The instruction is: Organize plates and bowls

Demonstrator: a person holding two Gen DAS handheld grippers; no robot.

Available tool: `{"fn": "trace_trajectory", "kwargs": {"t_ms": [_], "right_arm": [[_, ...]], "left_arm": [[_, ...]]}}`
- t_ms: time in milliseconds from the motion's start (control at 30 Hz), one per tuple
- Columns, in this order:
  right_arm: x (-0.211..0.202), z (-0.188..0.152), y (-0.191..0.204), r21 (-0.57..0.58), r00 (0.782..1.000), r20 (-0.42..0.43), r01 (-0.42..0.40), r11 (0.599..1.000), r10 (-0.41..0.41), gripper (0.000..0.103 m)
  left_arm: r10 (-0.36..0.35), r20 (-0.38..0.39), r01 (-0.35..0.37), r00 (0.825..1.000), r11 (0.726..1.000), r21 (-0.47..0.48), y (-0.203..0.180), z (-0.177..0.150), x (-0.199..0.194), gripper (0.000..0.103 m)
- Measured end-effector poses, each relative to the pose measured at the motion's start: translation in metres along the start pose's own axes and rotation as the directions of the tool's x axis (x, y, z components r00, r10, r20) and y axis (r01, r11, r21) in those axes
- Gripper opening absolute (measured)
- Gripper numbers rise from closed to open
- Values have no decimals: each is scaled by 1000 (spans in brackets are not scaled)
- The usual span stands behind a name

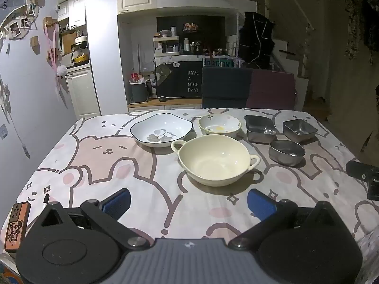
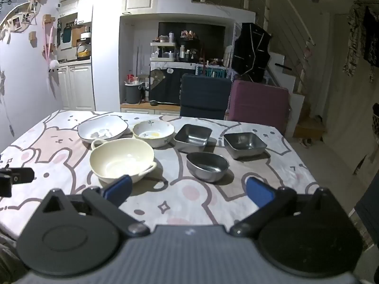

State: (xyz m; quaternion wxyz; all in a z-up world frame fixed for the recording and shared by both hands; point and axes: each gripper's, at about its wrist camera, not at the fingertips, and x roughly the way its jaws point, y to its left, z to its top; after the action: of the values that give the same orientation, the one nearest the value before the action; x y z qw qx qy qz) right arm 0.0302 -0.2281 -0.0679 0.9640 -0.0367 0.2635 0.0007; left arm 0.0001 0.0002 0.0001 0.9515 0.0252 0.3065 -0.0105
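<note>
On the cartoon-print tablecloth stand a cream two-handled bowl (image 1: 214,159) (image 2: 122,157), a white square plate with a dark rim (image 1: 162,129) (image 2: 103,129), a small floral bowl (image 1: 219,123) (image 2: 153,132), two square steel dishes (image 1: 260,127) (image 1: 299,130) (image 2: 193,136) (image 2: 245,144) and a round steel bowl (image 1: 286,151) (image 2: 208,165). My left gripper (image 1: 188,203) hovers open over the near table, short of the cream bowl. My right gripper (image 2: 188,189) is open too, nothing between its blue pads, just before the cream bowl and the round steel bowl.
An orange tag with printed characters (image 1: 16,227) lies at the table's near left corner. Two chairs, dark blue (image 2: 205,95) and maroon (image 2: 259,105), stand behind the far edge. Shelves and a bin (image 1: 139,92) fill the background. The other gripper's black body shows at each view's side edge.
</note>
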Motion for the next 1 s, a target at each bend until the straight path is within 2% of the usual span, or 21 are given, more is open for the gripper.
{"fn": "trace_trajectory", "kwargs": {"t_ms": [1000], "right_arm": [[0, 0, 1, -2, 1000, 6, 3, 1000, -3, 103]], "left_arm": [[-6, -2, 6, 1000, 1000, -7, -2, -3, 2, 103]]}}
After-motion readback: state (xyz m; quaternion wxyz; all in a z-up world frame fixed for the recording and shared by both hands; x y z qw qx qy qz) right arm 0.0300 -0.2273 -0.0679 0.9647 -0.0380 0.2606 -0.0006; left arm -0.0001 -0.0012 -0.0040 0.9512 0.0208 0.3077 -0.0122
